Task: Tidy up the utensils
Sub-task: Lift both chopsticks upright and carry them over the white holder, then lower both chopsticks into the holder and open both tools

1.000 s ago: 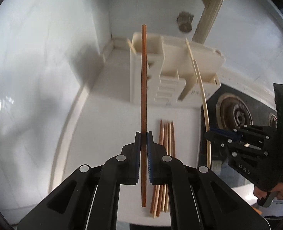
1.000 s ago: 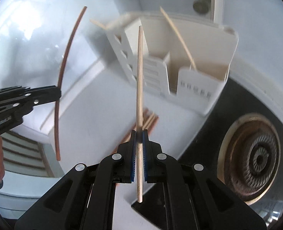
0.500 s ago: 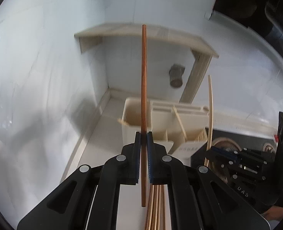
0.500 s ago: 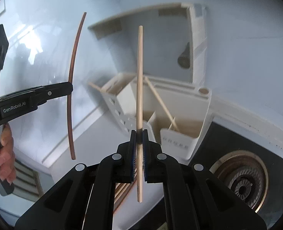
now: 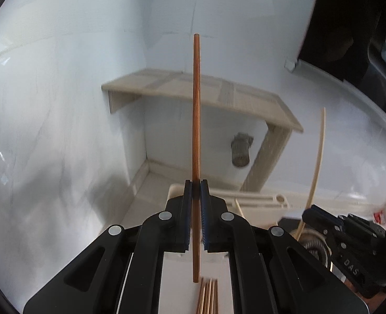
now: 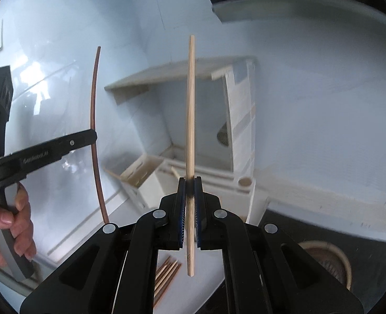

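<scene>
Left tool (image 5: 196,183): pads pressed together on dark brown chopstick (image 5: 196,120), pinched below mid-length. Long axis upright in left wrist view, top end up against wall, lower end hanging free just above bench (image 5: 177,282). Clear of everything else.

Right tool (image 6: 190,180): pinching pale bamboo chopstick (image 6: 190,104) same way, upright, lower end free above bench edge. Seen in right wrist view: left tool's arm at far left w/ a hand (image 6: 12,225) on its grip, brown stick well apart from pale one, roughly parallel.

Room: open air above & around both sticks. White wall to left, corner behind. Beige shelf (image 5: 206,91) juts from wall behind sticks, w/ support leg on right; space under it open. Cream utensil holder (image 5: 266,201) on bench below shelf, beyond both tools, a couple of sticks leaning inside; top open. Which compartment they sit in: can't tell.

Loose chopstick bundle (image 6: 166,274) flat on bench under tools, long axes running away from cameras toward holder. Bench edge to right drops to black stove top, burner (image 6: 328,261) near right tool.
</scene>
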A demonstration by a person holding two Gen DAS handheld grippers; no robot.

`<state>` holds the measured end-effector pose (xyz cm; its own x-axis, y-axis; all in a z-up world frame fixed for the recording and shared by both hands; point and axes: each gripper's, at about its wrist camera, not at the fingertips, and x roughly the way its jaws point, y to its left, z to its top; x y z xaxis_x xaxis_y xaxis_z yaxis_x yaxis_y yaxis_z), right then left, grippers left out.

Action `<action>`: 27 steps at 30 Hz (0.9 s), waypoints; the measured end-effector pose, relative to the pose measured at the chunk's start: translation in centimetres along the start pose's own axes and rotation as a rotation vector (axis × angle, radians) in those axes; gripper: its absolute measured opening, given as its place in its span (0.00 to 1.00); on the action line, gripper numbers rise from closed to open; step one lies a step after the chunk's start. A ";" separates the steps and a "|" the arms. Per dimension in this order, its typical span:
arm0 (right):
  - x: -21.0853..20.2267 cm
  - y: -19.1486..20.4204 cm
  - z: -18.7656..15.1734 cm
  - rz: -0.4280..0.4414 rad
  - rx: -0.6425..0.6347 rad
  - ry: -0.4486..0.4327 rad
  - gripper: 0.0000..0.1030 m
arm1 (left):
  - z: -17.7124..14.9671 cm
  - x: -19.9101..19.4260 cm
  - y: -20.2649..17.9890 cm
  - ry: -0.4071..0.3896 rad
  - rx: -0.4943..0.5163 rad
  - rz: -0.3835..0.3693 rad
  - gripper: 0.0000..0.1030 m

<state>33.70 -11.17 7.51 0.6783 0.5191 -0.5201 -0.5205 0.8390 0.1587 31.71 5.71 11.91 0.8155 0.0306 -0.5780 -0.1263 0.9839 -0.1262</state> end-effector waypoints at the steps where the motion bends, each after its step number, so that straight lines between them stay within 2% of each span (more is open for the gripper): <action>1: 0.0 0.1 0.1 -0.002 -0.009 -0.013 0.07 | 0.1 0.0 0.0 -0.012 -0.002 0.003 0.05; 9: 0.2 -0.3 1.0 -0.045 -0.009 -0.083 0.07 | 0.6 0.0 0.1 -0.115 -0.018 0.033 0.05; 15: 0.7 0.0 1.0 -0.052 -0.063 -0.125 0.07 | 1.1 0.6 0.5 -0.171 -0.051 0.034 0.05; 21: 0.6 -0.4 0.5 -0.095 -0.068 -0.168 0.07 | 1.1 2.2 1.6 -0.180 -0.118 0.003 0.05; 24: 0.7 -0.5 0.3 -0.091 -0.078 -0.176 0.07 | 1.0 2.4 1.2 -0.200 -0.068 0.031 0.06; 27: 0.6 -0.7 0.3 -0.090 -0.082 -0.199 0.07 | 1.0 2.5 1.1 -0.225 -0.059 0.052 0.06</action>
<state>34.63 -11.37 7.36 0.8087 0.4712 -0.3522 -0.4877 0.8718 0.0464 34.15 7.03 11.12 0.9115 0.1254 -0.3916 -0.1986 0.9682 -0.1521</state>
